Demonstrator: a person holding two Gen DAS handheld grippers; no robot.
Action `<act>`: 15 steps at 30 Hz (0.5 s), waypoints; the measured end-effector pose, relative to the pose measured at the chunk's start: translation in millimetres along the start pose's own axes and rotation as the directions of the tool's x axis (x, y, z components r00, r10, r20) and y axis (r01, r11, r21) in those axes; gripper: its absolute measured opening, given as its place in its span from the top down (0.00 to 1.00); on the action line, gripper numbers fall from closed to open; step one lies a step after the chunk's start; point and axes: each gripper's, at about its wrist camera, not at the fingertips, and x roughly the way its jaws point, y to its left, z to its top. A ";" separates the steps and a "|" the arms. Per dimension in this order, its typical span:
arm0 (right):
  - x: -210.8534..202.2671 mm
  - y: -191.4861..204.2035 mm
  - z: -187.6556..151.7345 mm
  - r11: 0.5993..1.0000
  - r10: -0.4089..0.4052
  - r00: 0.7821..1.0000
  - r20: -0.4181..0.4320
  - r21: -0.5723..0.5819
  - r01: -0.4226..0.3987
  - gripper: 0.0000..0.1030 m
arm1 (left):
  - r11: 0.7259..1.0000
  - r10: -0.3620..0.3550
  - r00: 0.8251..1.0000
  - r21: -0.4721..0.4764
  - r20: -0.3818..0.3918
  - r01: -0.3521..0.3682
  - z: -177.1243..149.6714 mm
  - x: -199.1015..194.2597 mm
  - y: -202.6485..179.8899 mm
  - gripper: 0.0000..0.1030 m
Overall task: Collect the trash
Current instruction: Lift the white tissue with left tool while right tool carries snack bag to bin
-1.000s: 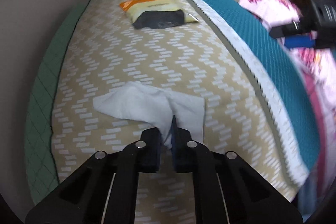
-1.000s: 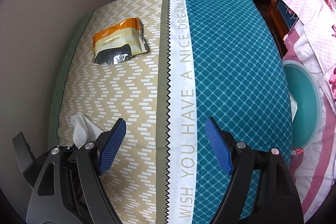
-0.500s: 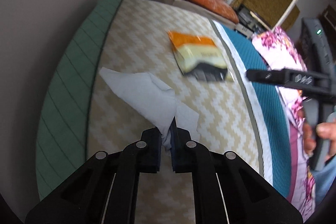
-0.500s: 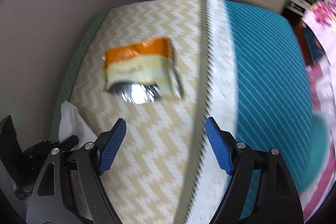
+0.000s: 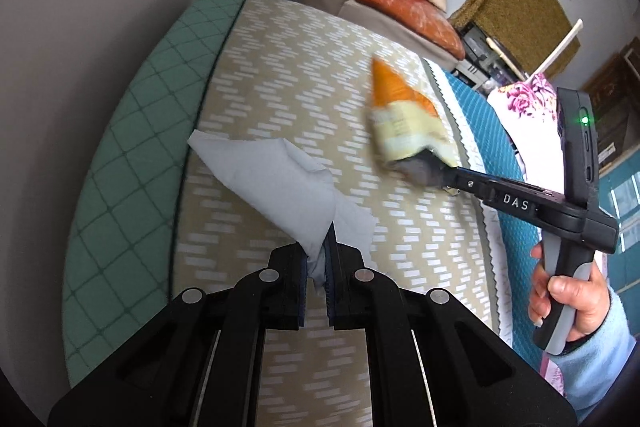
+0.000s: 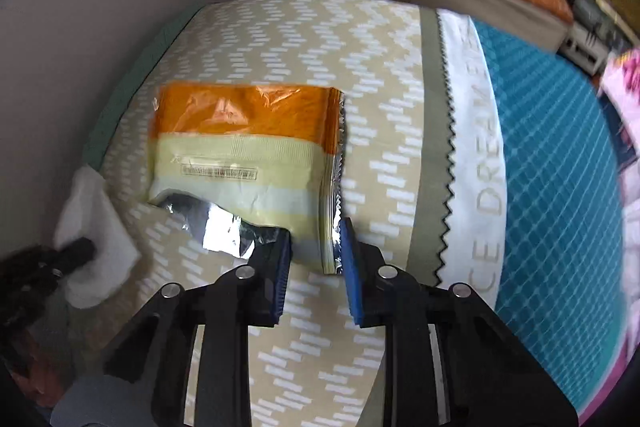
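Fingers of my left gripper (image 5: pixel 316 271) are pinched tight on a crumpled white paper tissue (image 5: pixel 276 183), which hangs lifted off the beige zigzag-patterned bedspread (image 5: pixel 280 75). It weighs almost nothing and is soft, so I judge any bunched fold is hold enough, though thin paper could tear if tugged.

Further right, my right gripper (image 6: pixel 314 255) has its blue pads narrowed around the near corner of the orange-and-cream foil snack wrapper (image 6: pixel 244 147), by the torn silver opening. The wrapper lies on the beige half of the bed, left of the white lettered stripe (image 6: pixel 472 147). I judge it light, crinkly and slick; the crimped side seam is the stiffest place to nip, since the loose foil would slide out.

A second ago the right fingers stood wide over bare bedspread with the wrapper far ahead; they have just been closing, with the wrapper's corner now between them. In the left view the far end looks raised. The tissue then lay flat on the bed and has since lifted.
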 end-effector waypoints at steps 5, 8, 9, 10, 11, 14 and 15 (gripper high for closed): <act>-33.9 -19.8 -9.8 0.999 0.009 0.999 0.049 0.046 -0.011 0.91 | 0.999 -0.020 1.000 0.035 0.006 0.020 -1.9 -3.1 -27.5 0.93; -50.4 -29.8 -16.4 0.998 0.008 0.998 0.067 0.055 -0.012 0.91 | 0.996 -0.042 0.999 0.077 0.008 0.041 -4.7 -5.9 -55.8 0.93; -61.2 -37.6 -21.6 0.998 0.009 0.997 0.074 0.068 -0.014 0.91 | 0.995 -0.047 0.999 0.088 0.007 0.046 -6.3 -6.1 -63.0 0.93; -65.4 -41.4 -23.1 0.997 0.008 0.997 0.079 0.076 -0.014 0.91 | 0.993 -0.055 0.998 0.104 0.006 0.054 -8.5 -6.1 -75.0 0.93; -71.8 -46.5 -27.3 0.996 0.005 0.996 0.085 0.086 -0.012 0.91 | 0.991 -0.061 0.998 0.115 0.005 0.060 -9.7 -6.0 -84.1 0.93; -98.9 -70.2 -44.3 0.990 -0.012 0.994 0.109 0.139 -0.004 0.91 | 0.984 -0.086 0.996 0.159 -0.003 0.086 -16.6 -4.7 -117.5 0.93; -100.3 -71.3 -45.1 0.989 -0.018 0.994 0.112 0.147 0.001 0.91 | 0.980 -0.094 0.996 0.175 -0.008 0.094 -18.9 -4.0 -128.9 0.92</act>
